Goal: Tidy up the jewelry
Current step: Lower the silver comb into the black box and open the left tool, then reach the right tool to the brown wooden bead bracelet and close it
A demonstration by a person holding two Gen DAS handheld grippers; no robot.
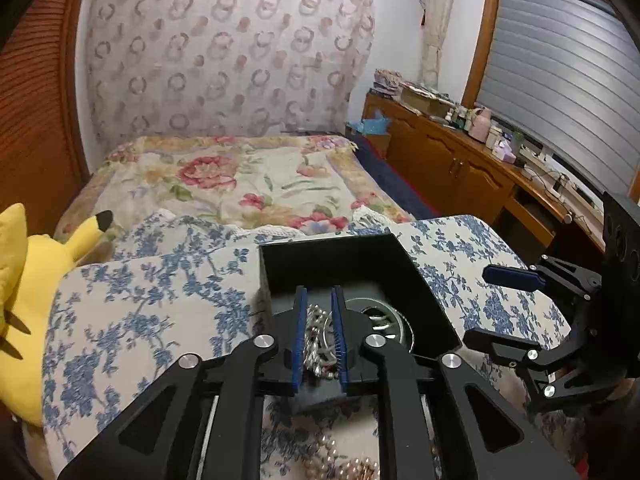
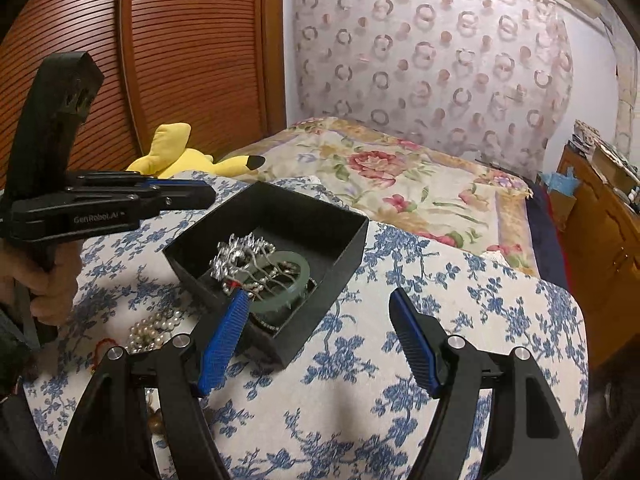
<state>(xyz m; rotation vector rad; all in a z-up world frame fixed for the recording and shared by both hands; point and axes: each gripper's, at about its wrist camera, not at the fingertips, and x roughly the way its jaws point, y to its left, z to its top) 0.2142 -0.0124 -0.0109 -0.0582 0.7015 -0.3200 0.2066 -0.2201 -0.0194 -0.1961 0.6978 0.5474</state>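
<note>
- Nearest me, a pearl necklace [image 2: 154, 326] lies loose on the blue-flowered cloth [image 2: 360, 400], outside the box and beside a red cord [image 2: 102, 346]. I judge both are waiting to be sorted.
- My right tongs [image 2: 318, 296] are spread wide and carry nothing. They hover just above the cloth at the near corner of the black box [image 2: 348, 240].
- My left tongs [image 1: 319, 294] hang over the box with the pads only slightly parted. The right wrist view shows nothing dangling from them, so I read them as empty.
- The silver chain piece [image 2: 236, 254] lies inside the box, resting against a green bangle [image 2: 280, 280]. From my left wrist it shows through the narrow gap between the pads.
- I take the step in hand as the drop-off of the silver piece, just finishing.
- Next I would lift the left tongs clear and bring a pair down on the pearls. The strand is bunched and slippery, so I should pinch a thick clump low.
- Beyond, a yellow plush toy [image 2: 180, 156] sits by the flowered bed [image 2: 400, 184].
</note>
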